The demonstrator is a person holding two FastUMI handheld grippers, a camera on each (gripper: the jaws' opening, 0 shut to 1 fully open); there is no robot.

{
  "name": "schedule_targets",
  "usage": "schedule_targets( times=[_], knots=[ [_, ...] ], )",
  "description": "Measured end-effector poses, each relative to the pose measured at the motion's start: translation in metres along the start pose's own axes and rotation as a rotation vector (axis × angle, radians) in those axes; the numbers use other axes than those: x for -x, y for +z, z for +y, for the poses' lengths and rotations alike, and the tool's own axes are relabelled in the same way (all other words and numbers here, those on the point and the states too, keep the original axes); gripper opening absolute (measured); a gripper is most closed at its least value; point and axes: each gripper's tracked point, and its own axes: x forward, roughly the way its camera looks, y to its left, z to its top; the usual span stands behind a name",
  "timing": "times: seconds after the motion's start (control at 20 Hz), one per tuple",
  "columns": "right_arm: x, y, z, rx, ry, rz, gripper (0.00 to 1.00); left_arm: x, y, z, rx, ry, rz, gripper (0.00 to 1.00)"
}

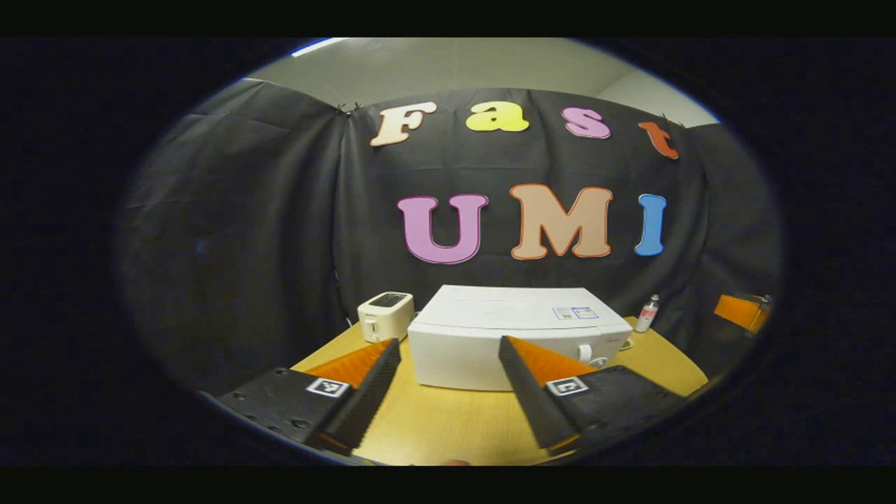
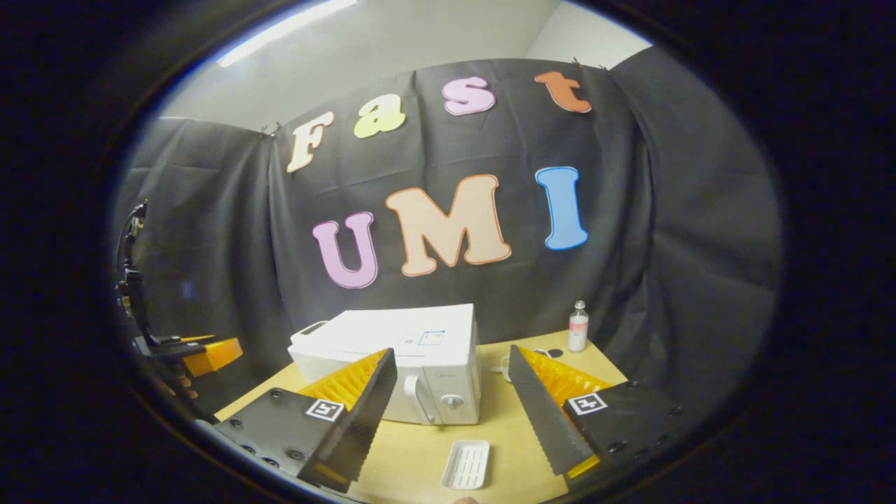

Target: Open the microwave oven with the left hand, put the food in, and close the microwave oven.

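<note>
The white microwave stands mid-table with its door shut. In the right gripper view the microwave shows its door handle and a knob on the front's right side. A small white ridged tray lies on the table in front of it, below the gap between the right fingers. My left gripper is open and empty, short of the microwave. My right gripper is open too, above the tray and apart from it. Each gripper also appears far off in the other's view: the left gripper, the right gripper.
A white toaster sits left of the microwave. A small bottle stands at the back right, the same bottle in the right gripper view. The round wooden table has bare room in front of the microwave.
</note>
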Motion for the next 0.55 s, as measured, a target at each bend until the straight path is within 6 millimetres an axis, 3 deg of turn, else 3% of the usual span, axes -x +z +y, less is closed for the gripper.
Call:
schedule_targets(
  times=[0.05,0.1,0.35,0.55],
  knots=[
    [0.002,0.002,0.001,0.003,0.001,-0.008,0.91,0.003,0.003,-0.002,-0.003,-0.001,-0.001,1.00],
    [0.004,0.004,0.001,0.001,-0.001,-0.013,0.91,0.005,0.004,-0.006,-0.010,-0.002,0.000,0.95],
    [0.015,0.005,-0.005,-0.010,-0.018,-0.017,0.91,0.008,0.013,-0.020,-0.060,-0.045,-0.030,0.95],
    [0.022,0.006,-0.004,-0.014,-0.028,-0.019,0.91,0.011,0.010,-0.023,-0.052,-0.060,-0.017,0.95]
  ],
)
